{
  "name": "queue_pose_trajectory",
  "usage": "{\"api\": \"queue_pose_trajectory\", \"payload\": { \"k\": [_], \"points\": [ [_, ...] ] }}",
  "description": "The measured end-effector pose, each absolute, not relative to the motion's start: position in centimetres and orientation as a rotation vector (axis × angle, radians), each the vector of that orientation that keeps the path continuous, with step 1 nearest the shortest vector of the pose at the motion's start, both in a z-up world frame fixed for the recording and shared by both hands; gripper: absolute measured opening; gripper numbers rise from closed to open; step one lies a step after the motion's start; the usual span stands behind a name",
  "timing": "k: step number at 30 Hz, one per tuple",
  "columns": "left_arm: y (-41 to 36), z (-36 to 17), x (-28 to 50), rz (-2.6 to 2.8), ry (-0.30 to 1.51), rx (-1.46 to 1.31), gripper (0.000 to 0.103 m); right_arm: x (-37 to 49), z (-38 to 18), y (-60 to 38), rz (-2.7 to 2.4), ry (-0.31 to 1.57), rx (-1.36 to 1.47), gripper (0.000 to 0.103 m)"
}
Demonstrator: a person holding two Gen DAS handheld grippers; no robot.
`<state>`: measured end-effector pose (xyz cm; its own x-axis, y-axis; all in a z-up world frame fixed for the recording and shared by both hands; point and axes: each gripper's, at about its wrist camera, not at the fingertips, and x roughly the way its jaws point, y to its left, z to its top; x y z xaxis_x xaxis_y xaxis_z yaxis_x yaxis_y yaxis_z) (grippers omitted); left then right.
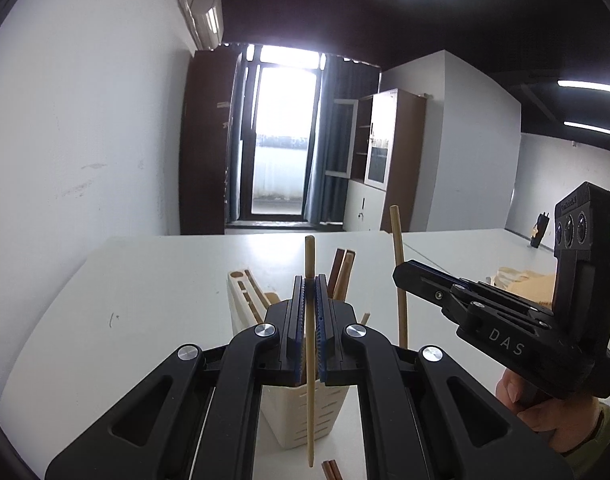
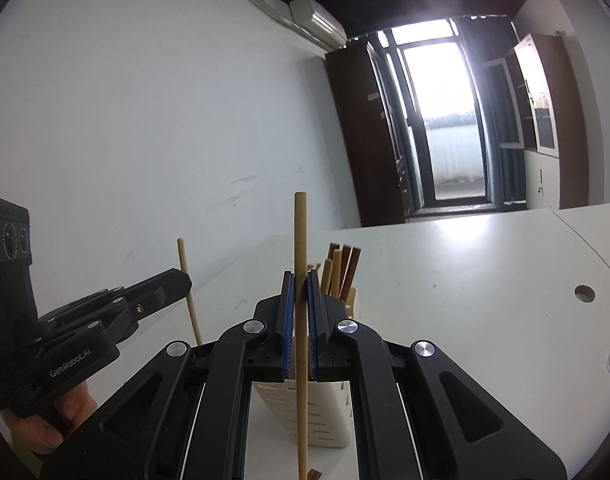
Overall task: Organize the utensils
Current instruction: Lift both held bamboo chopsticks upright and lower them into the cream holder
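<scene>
My left gripper (image 1: 311, 280) is shut on a light bamboo chopstick (image 1: 310, 360) and holds it upright in front of a cream slotted utensil holder (image 1: 305, 416). My right gripper (image 2: 301, 276) is shut on another light chopstick (image 2: 301, 320), also upright, in front of the same holder (image 2: 325, 416). Several brown and light chopsticks (image 1: 343, 276) stand in the holder; they also show in the right wrist view (image 2: 341, 268). Each gripper shows in the other's view: the right one (image 1: 401, 276) and the left one (image 2: 187, 280), each with its chopstick.
The holder stands on a white table (image 1: 145, 300). The ends of dark brown chopsticks (image 1: 332, 470) lie on the table near me. A beige cloth (image 1: 517, 280) lies at the right. The table has round holes (image 2: 584, 293) at its right side. A white wall is close on the left.
</scene>
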<state>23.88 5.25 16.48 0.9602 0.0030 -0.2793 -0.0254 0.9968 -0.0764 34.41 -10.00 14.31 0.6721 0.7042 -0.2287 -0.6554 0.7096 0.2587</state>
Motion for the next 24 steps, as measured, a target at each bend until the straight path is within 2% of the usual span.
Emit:
{"api": "queue_pose_trajectory", "payload": {
  "k": [12, 24],
  "points": [
    [2.9, 18.7, 20.0, 0.031, -0.067, -0.009, 0.004, 33.8, 15.8, -11.1, 0.772, 0.072, 0.286, 0.007],
    [3.1, 17.8, 20.4, 0.057, -0.205, -0.055, 0.004, 33.4, 16.0, -10.9, 0.724, -0.124, 0.314, 0.007]
  ]
}}
